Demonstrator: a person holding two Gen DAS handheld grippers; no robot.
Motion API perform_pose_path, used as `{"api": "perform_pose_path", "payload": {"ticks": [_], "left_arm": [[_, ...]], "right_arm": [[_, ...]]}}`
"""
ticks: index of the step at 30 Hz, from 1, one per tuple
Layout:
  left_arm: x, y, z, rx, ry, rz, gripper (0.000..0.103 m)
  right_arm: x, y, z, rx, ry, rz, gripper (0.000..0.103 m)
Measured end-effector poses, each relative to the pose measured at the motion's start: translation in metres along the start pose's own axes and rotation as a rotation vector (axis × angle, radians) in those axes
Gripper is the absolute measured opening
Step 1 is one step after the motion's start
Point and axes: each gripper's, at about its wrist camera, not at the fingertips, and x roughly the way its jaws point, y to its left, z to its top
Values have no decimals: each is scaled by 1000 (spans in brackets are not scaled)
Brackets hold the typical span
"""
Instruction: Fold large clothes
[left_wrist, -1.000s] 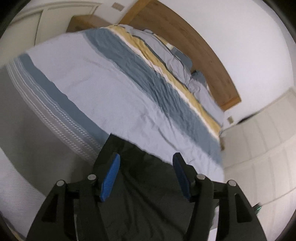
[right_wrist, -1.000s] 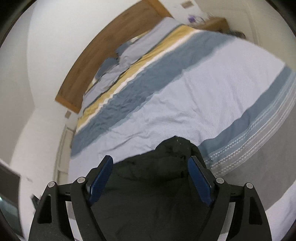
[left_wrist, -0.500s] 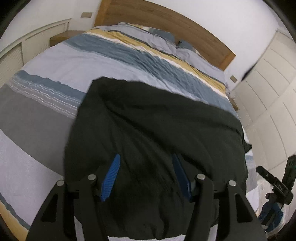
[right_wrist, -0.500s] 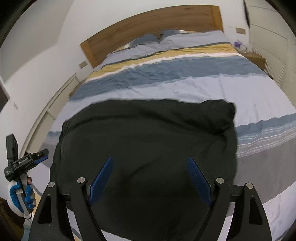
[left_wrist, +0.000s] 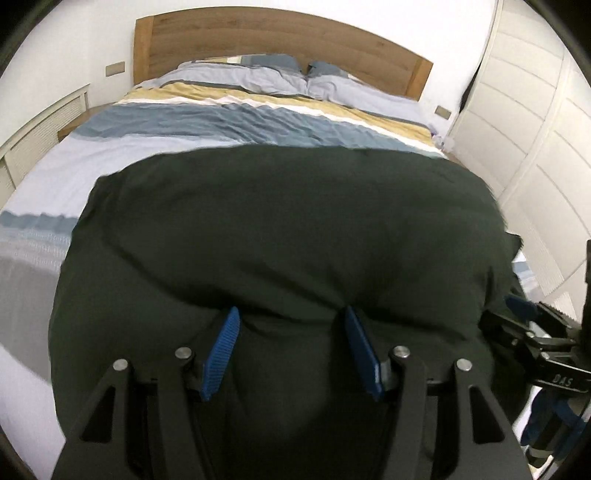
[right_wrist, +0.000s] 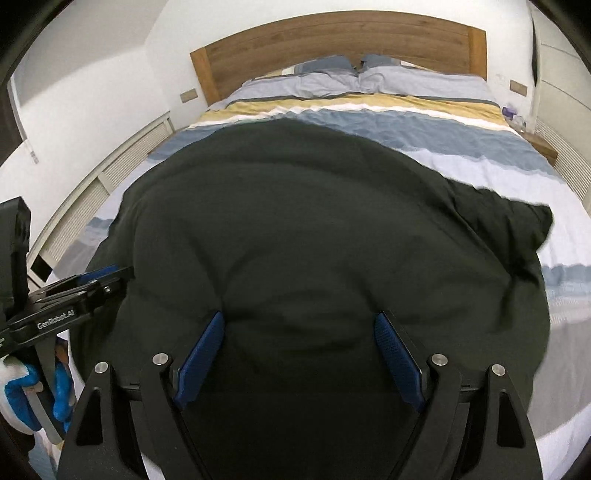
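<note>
The large dark green-black cloth garment (left_wrist: 288, 236) has billowed out since a second ago: then we saw only a bunched dark corner at the foot of the bed, now it spreads across the near half of the striped blue, yellow and white bedspread (left_wrist: 236, 122), from the left edge almost to the right edge, its far hem stopping short of the darker blue stripe. In the right wrist view one corner (right_wrist: 524, 225) trails off toward the right side of the bed. We judge this the spreading stroke, done so the folding can begin on a flat piece.

Our left gripper (left_wrist: 291, 347) has its blue pads apart with a ridge of cloth bunched between them; whether the pads actually pinch it, we cannot tell. Same story for our right gripper (right_wrist: 299, 354): blue pads wider apart, dark fabric filling the gap, grip unclear.

Further out, the wooden headboard (left_wrist: 280, 37) and pale pillows (left_wrist: 258, 77) sit at the far end. Writing: "GenRobot.AI" on the left tool's arm (right_wrist: 55, 317), and "DAS" on the right tool's arm (left_wrist: 563, 380).
</note>
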Motion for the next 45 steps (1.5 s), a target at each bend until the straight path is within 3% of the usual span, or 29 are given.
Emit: {"api": "perform_pose_path", "payload": {"ticks": [15,27,36,39,41,45], "left_arm": [[106,13,97,29,134,83,64],[170,28,113,-43,214,118,82],[163,54,115,-61,265,67,86],[156,64,112,-81,269,70,86],[150,74,111,-92,273,89,87],[137,103,108,-121,292,203,86]], "right_arm": [[91,-42,89,66,97,-34,84],[164,-73,103,175,203,-32,90],[149,-104,96,206,211,14,90],[138,-121,89,234,209,-20,90],[133,-132,87,244,213,-55,90],[121,-153,80,236,246,-171,90]]}}
